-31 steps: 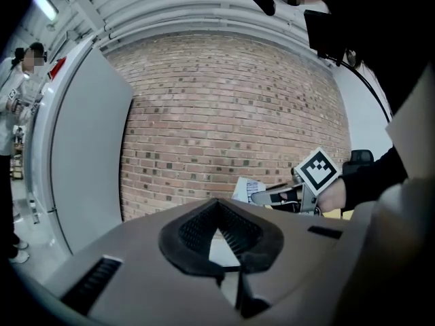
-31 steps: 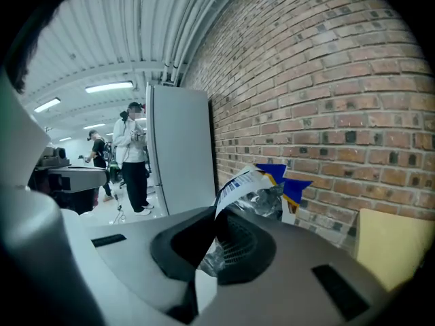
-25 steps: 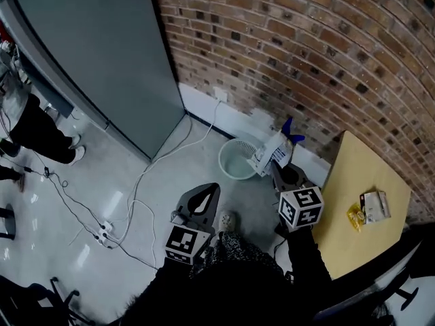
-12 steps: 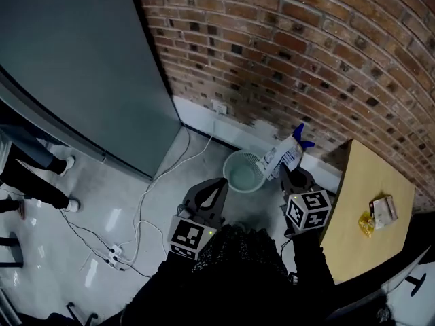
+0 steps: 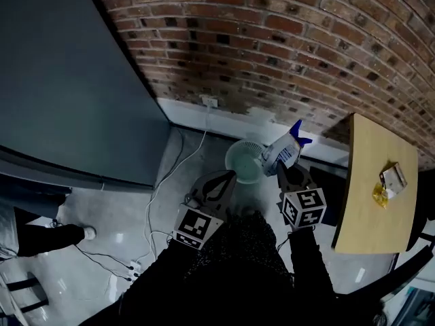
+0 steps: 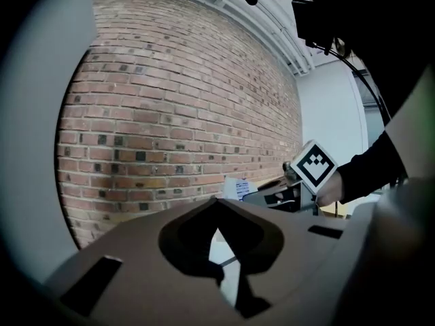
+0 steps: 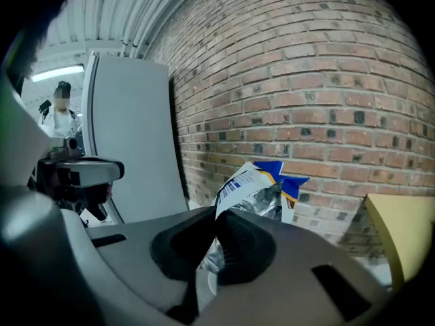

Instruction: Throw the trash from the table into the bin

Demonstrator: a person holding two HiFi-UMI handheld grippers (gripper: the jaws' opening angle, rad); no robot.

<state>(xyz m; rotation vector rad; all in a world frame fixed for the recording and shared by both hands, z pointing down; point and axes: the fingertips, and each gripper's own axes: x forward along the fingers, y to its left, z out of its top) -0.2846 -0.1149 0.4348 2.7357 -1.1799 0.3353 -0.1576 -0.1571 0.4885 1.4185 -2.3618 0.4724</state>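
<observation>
A white and blue snack bag [image 5: 284, 149] sticks up from my right gripper [image 5: 281, 168], which is shut on its lower end. The bag hangs by the right rim of a pale round bin [image 5: 243, 160] that stands on the floor against the brick wall. In the right gripper view the crinkled bag [image 7: 255, 185] rises from between the closed jaws of that gripper [image 7: 219, 216]. My left gripper [image 5: 226, 177] is just left of the bin, shut with nothing in it; its own view [image 6: 217, 206] shows the jaw tips meeting. More trash, a yellow wrapper [image 5: 378, 193] and a tan packet [image 5: 393, 176], lies on the wooden table [image 5: 367, 209].
A tall grey cabinet [image 5: 75, 80] fills the left. White cables [image 5: 163, 189] run over the floor to a power strip [image 5: 133, 267]. A brick wall [image 5: 285, 53] stands behind the bin. A person's leg and shoe [image 5: 61, 235] are at the far left.
Both grippers have moved forward to the bin. The snack bag, still held in the right gripper, has come nearer to the bin's right rim. The left gripper now reaches the bin's left side.
</observation>
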